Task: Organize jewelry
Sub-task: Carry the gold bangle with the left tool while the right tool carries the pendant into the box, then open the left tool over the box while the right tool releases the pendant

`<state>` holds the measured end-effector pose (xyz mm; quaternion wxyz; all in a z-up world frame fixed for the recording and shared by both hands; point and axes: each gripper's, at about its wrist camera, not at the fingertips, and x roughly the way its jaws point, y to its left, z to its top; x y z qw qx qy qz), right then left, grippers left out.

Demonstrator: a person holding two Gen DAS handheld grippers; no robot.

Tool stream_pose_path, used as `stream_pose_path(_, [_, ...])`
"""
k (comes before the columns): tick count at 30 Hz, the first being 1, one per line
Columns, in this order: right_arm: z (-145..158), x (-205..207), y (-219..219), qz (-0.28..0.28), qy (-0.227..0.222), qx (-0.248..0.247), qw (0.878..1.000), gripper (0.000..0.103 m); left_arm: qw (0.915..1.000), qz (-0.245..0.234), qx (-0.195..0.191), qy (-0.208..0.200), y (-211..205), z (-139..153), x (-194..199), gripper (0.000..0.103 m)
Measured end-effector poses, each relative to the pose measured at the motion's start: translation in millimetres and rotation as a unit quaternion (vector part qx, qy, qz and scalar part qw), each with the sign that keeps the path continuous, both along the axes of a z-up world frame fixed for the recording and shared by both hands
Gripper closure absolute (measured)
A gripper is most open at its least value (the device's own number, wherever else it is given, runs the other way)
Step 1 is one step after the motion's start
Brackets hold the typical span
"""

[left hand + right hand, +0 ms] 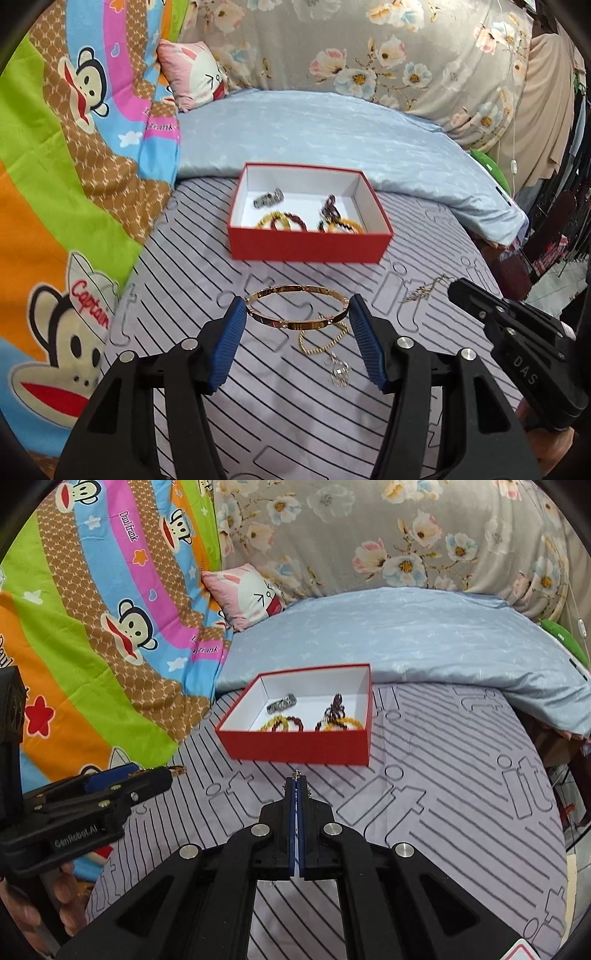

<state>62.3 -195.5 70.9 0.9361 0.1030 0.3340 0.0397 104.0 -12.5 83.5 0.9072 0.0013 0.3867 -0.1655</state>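
So my left gripper (297, 317) has a gold bangle (297, 307) pinched between its blue pads (227, 343), centre of the left view. Right gripper (297, 794) is pressed fully together on a thin chain (300, 775) poking out at the tips. Red box (308, 243) sits just above middle in both views on the striped sheet (184, 280), with beaded bracelets (282, 221) and a silver piece (267, 197) inside. Another gold chain (323, 338) with a pendant lies on the sheet under the bangle.
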Motion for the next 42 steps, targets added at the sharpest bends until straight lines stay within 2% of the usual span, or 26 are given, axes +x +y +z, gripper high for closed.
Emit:
stream_pose_path(9, [19.3, 36.0, -0.1, 0.006, -0.019, -0.001, 1.0, 0.103, 0.9995, 0.009, 0.013, -0.028, -5.1, 24.4, 36.3, 0.047])
stream_pose_path(20, [21.7, 96.3, 0.3, 0.007, -0.019, -0.002, 1.0, 0.103, 0.9986, 0.011, 0.037, -0.037, -31.4, 24.2, 93.0, 0.047])
stream_pose_path(28, [15.2, 145.8, -8.7, -0.002, -0.011, -0.007, 1.0, 0.103, 0.9984, 0.017, 0.048, -0.026, -49.1, 11.1, 145.1, 0.047])
stream_pose_path(42, [-22.8, 206.3, -11.2, -0.003, 0.026, -0.007, 1.0, 0.103, 0.9976, 0.017, 0.066, 0.003, -73.4, -27.0, 204.7, 0.047])
